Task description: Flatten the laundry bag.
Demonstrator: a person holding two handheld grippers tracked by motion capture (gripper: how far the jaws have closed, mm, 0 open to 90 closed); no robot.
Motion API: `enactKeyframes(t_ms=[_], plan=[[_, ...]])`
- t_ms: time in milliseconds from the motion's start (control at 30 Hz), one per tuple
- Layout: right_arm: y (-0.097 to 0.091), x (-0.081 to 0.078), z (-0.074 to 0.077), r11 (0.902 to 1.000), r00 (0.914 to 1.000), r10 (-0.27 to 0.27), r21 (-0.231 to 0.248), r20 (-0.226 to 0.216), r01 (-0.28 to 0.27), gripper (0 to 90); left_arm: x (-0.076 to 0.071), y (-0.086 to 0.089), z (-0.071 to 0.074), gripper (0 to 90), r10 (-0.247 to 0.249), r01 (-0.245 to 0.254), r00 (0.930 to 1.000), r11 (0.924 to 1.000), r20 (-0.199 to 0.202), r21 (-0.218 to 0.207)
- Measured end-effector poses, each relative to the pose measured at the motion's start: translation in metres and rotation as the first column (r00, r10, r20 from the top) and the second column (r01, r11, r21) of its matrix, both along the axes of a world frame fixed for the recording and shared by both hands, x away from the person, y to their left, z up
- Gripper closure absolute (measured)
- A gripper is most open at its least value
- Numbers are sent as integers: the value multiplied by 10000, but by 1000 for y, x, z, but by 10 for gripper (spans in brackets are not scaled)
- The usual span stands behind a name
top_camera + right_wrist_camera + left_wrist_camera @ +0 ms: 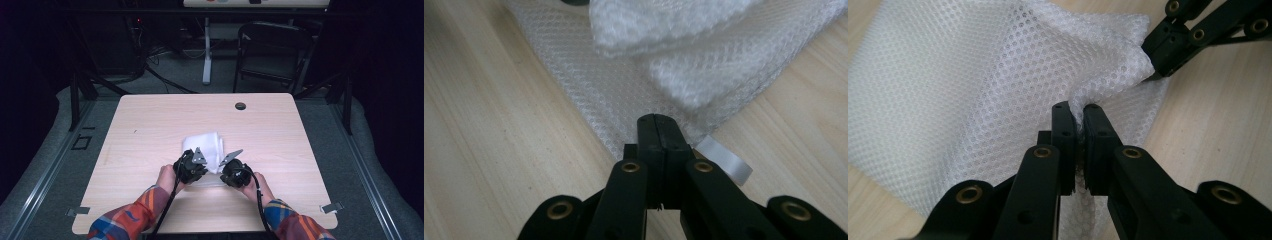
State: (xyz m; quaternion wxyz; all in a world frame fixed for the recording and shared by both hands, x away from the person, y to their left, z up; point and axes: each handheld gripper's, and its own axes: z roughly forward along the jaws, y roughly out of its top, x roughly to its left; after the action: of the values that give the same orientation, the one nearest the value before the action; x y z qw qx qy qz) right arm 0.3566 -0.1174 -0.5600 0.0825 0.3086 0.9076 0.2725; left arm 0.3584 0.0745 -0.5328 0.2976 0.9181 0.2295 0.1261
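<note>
A white mesh cloth (205, 146) lies folded near the middle of the light wooden table (150, 125). My left gripper (196, 167) is at the cloth's near edge; in the left gripper view its jaws are shut, with a raised fold of the mesh cloth (973, 85) pinched at the left gripper (1077, 116). My right gripper (228, 170) is beside it to the right. Its jaws are shut on the cloth's corner, as the left gripper view shows at the right gripper (1152, 67). In the right gripper view the right gripper (657, 124) pinches the thin mesh cloth (614, 95) next to a small white label (725, 163).
A round cable hole (240, 106) sits near the table's far edge. A dark folding chair (270, 50) and a table leg (206, 50) stand beyond it. Metal clips (332, 207) mark the front corners. Bare wood lies left and right of the cloth.
</note>
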Motion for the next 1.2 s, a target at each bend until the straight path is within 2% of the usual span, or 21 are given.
enactKeyframes(t_ms=[167, 267, 433, 533, 733, 900, 1200], plan=[[2, 2, 2, 9992, 9998, 200, -346, -81, -203, 900, -3, 2, 2, 855, 295, -293, 9993, 9995, 240, -91], [1, 3, 2, 9994, 9995, 207, -255, -251, -213, 900, -5, 5, 4, 855, 395, -392, 9987, 9992, 312, -82], [2, 4, 3, 9988, 9992, 347, -345, -192, -354, 900, -7, 11, 7, 851, 523, -502, 9974, 9978, 501, -423], [1, 4, 2, 9994, 9992, 311, -156, -246, -315, 900, -7, 14, 8, 851, 633, -606, 9966, 9968, 529, -514], [1, 4, 2, 9992, 9992, 339, -205, -194, -343, 900, -8, 17, 10, 851, 736, -708, 9956, 9963, 587, -491], [1, 4, 2, 9992, 9993, 343, -187, -162, -346, 900, -9, 18, 11, 850, 872, -826, 9936, 9945, 715, -650], [1, 4, 2, 9985, 9989, 433, -326, -154, -438, 900, -11, 21, 13, 837, 1071, -1027, 9905, 9932, 860, -549]])
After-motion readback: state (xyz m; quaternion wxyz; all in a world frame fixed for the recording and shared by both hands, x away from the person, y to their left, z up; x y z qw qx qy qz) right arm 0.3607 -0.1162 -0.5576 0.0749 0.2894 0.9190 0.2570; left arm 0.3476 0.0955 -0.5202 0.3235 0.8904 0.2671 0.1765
